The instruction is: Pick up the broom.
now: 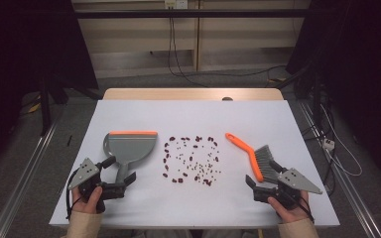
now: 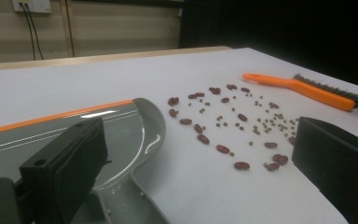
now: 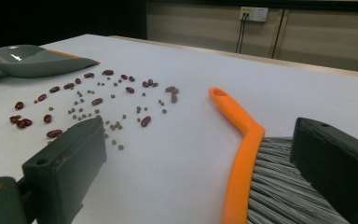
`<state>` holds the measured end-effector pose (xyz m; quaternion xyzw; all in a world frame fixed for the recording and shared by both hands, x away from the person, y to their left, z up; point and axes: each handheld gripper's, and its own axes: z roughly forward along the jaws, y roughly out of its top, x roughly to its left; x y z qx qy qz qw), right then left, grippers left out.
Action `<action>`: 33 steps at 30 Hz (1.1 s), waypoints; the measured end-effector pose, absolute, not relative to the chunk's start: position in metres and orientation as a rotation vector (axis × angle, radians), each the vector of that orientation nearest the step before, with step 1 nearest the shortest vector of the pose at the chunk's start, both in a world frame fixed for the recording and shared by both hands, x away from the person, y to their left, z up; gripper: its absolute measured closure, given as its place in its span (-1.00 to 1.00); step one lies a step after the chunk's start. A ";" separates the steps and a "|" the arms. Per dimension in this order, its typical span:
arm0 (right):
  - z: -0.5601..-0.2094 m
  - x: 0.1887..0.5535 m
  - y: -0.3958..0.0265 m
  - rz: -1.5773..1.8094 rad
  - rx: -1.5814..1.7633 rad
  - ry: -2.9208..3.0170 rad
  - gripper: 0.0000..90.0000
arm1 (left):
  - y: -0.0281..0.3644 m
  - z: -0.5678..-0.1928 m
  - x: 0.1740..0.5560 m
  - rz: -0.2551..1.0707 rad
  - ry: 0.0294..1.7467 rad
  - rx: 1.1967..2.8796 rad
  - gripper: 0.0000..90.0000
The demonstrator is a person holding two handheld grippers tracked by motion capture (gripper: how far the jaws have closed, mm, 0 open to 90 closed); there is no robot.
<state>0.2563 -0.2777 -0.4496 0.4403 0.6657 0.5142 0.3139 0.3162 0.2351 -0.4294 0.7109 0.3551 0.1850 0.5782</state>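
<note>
A grey dustpan [image 1: 130,147] with an orange lip lies at the table's left, its handle pointing toward me. My left gripper [image 1: 119,170] stands open around that handle without pressing it. In the left gripper view the dustpan [image 2: 74,135] lies beside the left jaw of the gripper [image 2: 200,172]. Red beans and small greenish pellets [image 1: 191,159] are scattered mid-table. An orange-handled brush [image 1: 252,154] with grey bristles lies at the right. My right gripper [image 1: 263,173] is open at its bristle end. In the right gripper view the brush [image 3: 242,154] lies between the jaws of the gripper [image 3: 200,172].
The white table [image 1: 278,119] has a wooden strip along its far edge. Dark frame posts stand on both sides, and cables run over the floor behind and to the right. Beans [image 2: 228,121] and the brush [image 2: 307,88] lie right of the dustpan.
</note>
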 end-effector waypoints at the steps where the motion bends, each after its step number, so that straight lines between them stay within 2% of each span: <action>1: -0.450 0.256 -0.278 1.356 1.161 1.756 -0.93 | 0.235 -0.429 0.316 0.432 0.830 1.665 -0.93; 20: -0.434 0.270 -0.278 1.269 1.224 1.766 -0.91 | 0.237 -0.430 0.319 0.426 0.834 1.654 -0.93; 24: -0.426 0.281 -0.280 1.231 1.285 1.809 -0.83 | 0.236 -0.431 0.319 0.423 0.832 1.660 -0.93; 31: -0.416 0.308 -0.282 1.227 1.327 1.875 -0.55 | 0.236 -0.429 0.318 0.431 0.835 1.651 -0.93; 33: -0.413 0.314 -0.282 1.222 1.332 1.892 -0.53 | 0.237 -0.429 0.317 0.432 0.836 1.654 -0.93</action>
